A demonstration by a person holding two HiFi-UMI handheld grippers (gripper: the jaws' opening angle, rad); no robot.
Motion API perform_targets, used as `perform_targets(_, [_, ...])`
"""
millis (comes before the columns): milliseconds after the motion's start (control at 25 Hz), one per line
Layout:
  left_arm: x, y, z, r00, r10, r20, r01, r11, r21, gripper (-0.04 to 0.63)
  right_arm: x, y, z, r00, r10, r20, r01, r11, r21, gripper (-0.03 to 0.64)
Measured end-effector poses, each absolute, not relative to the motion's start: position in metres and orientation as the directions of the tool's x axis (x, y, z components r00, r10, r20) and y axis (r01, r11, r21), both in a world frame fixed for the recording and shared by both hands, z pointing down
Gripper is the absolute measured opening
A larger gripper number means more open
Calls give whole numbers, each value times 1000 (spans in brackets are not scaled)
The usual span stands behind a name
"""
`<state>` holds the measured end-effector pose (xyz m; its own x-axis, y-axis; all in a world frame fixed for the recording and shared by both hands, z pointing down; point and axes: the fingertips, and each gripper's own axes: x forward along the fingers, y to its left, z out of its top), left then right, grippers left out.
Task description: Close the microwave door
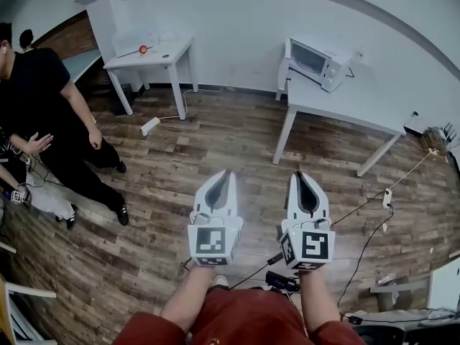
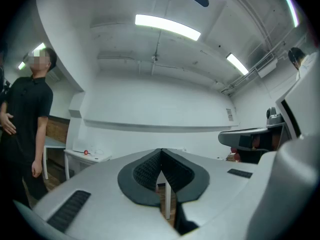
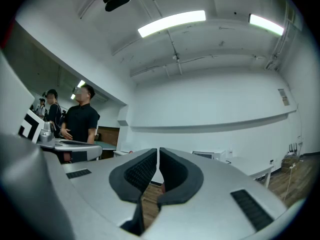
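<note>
microwave (image 1: 321, 62) on table (image 1: 345, 110), far corner. door (image 1: 286, 59) open; likely light, stiff, hinged: push flat near free edge. left gripper (image 1: 227, 173), right gripper (image 1: 298, 175) clenched, empty, well short of table.

Bright, even light from ceiling strip lamps (image 2: 167, 26) (slight glare); strong fisheye bending and dark vignetted corners.

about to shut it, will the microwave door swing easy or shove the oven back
The microwave door looks open, hinged at the left, so it probably swings lightly. The microwave stands near the table's corner, so a hard push might slide it.
</note>
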<state>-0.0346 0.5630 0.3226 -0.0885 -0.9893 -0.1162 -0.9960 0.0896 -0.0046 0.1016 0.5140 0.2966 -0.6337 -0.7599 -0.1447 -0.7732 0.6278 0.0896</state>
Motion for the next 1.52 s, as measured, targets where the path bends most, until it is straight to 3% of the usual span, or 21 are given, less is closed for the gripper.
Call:
perform_targets(880, [-73, 528, 325, 83, -989, -122, -996, -81, -26, 26, 63, 503, 309, -508, -853, -119, -861, 500, 94, 37])
perform_targets(1520, [-63, 417, 337, 93, -991, -99, -995, -89, -44, 26, 74, 389, 324, -510, -852, -123, -860, 505, 70, 37])
